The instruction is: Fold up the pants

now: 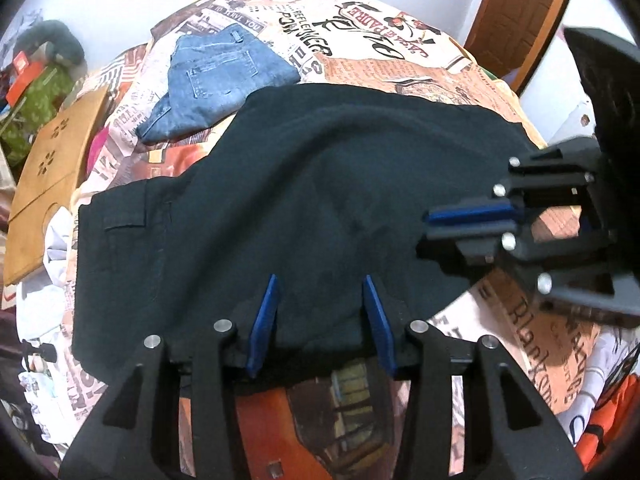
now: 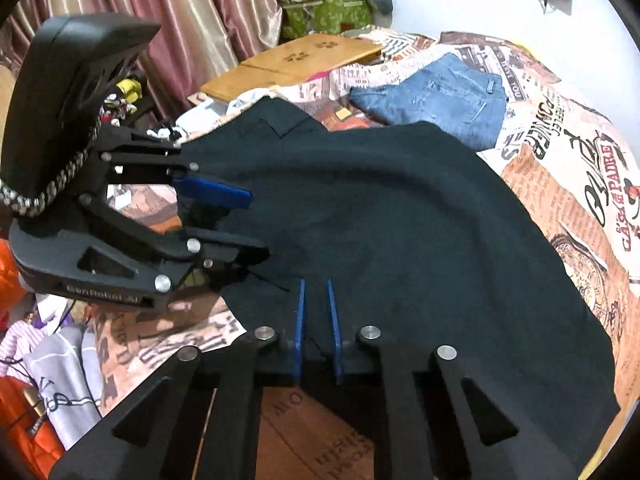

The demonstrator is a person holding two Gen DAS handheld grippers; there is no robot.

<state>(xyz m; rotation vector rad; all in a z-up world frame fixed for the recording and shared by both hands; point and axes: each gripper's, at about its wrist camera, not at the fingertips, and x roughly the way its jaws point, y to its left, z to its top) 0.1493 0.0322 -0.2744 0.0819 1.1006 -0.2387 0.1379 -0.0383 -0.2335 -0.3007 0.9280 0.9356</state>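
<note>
Only rightward: curtains [image 2: 132,12] beyond black pants [image 2: 380,220].

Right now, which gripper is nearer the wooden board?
Left. The left gripper sits at the black pants' near edge, on the side of the wooden board; the right gripper is farther along that edge, away from it.
</note>
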